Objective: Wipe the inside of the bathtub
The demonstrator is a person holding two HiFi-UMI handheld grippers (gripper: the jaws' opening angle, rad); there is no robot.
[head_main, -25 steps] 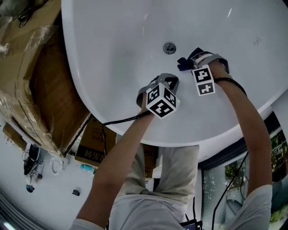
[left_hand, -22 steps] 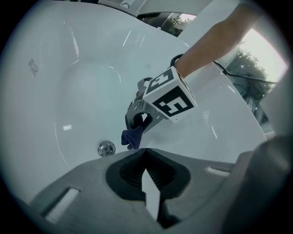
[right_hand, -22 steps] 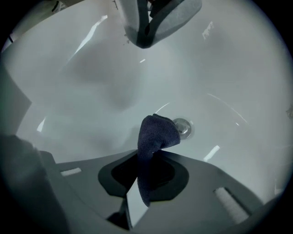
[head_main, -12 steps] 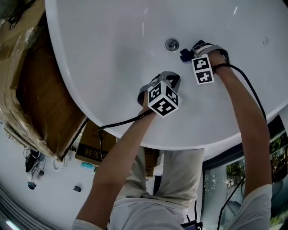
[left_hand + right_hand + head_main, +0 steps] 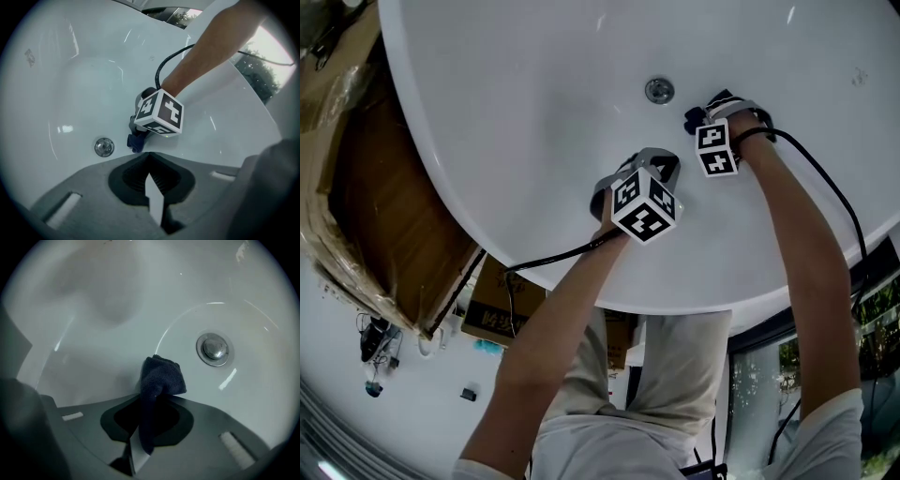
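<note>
Navy cloth [image 5: 161, 376] in right tool [image 5: 152, 401], barely shifted — beside drain [image 5: 214, 348]

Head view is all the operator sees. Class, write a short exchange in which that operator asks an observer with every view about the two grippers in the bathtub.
Operator: What is the dark thing at the right gripper?
Observer: A dark blue cloth, clamped between its shut jaws, with a bunched end sticking out past them.
Operator: Does the left gripper hold anything?
Observer: No. Its own view shows its jaws together with nothing between them.
</note>
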